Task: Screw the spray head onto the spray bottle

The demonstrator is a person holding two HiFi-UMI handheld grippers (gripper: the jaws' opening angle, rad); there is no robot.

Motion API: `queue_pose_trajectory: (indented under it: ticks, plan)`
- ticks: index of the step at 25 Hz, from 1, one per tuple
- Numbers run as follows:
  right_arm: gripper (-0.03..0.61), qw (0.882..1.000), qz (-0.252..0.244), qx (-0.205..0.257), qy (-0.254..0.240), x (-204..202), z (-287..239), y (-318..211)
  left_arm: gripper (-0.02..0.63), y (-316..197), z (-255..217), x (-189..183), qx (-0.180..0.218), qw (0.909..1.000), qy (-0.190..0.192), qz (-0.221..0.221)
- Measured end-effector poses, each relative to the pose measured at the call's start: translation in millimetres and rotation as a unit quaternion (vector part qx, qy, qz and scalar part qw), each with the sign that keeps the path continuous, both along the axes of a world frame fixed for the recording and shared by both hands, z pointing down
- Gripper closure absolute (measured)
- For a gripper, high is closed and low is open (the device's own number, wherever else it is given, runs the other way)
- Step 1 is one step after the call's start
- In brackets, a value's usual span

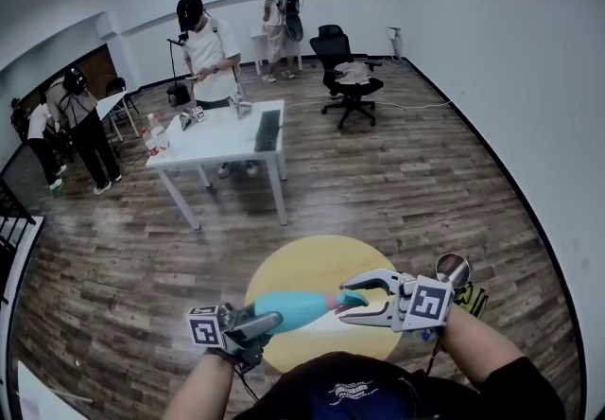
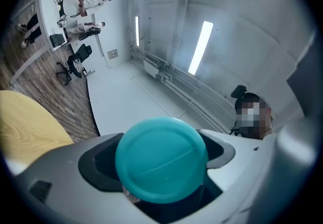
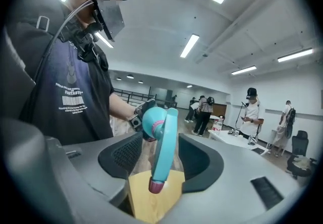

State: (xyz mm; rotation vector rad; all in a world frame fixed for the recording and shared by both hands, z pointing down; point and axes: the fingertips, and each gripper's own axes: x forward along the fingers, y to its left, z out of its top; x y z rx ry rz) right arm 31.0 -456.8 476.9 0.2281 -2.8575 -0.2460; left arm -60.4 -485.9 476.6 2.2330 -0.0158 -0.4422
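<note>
A teal spray bottle [image 1: 295,310] lies level above the round yellow table [image 1: 312,262], low in the head view. My left gripper [image 1: 267,323] is shut on its lower end; the left gripper view shows the round teal base [image 2: 161,160] filling the space between the jaws. The teal spray head [image 1: 342,301] with its pink collar sits on the bottle's neck. My right gripper [image 1: 357,303] stands open around the head. In the right gripper view the spray head [image 3: 164,142] hangs between the wide jaws with a gap on each side, pink tip [image 3: 156,185] toward the camera.
A white table [image 1: 227,139] with small items stands farther back on the wooden floor, a person behind it. A black office chair [image 1: 346,78] and other people are near the far wall. The white wall runs along the right.
</note>
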Motion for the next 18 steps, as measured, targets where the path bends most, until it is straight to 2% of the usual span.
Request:
queue_pose_trajectory:
  ticks: [4,6,7,12,16,18]
  plan:
    - [0.321,1.000,-0.021,0.003,0.020,-10,8,9,0.152,5,1,12,0.007,0.9998,-0.013,0.011]
    - [0.388,1.000,-0.026,0.001,0.015,-10,7,7,0.152,6,1,15,0.016,0.9995,-0.020,0.016]
    - [0.394,0.999,-0.032,-0.006,0.012,-9,7,8,0.152,7,0,17,0.025,0.9993,-0.023,0.018]
    - [0.414,0.997,-0.048,-0.057,-0.022,-6,2,9,0.147,14,-9,21,0.103,0.9931,-0.053,0.019]
    - [0.416,0.992,-0.067,-0.096,-0.040,-4,-3,14,0.147,27,-14,24,0.182,0.9795,-0.083,0.024]
    - [0.416,0.990,-0.069,-0.115,-0.047,-5,-3,17,0.147,33,-12,24,0.202,0.9741,-0.097,0.027]
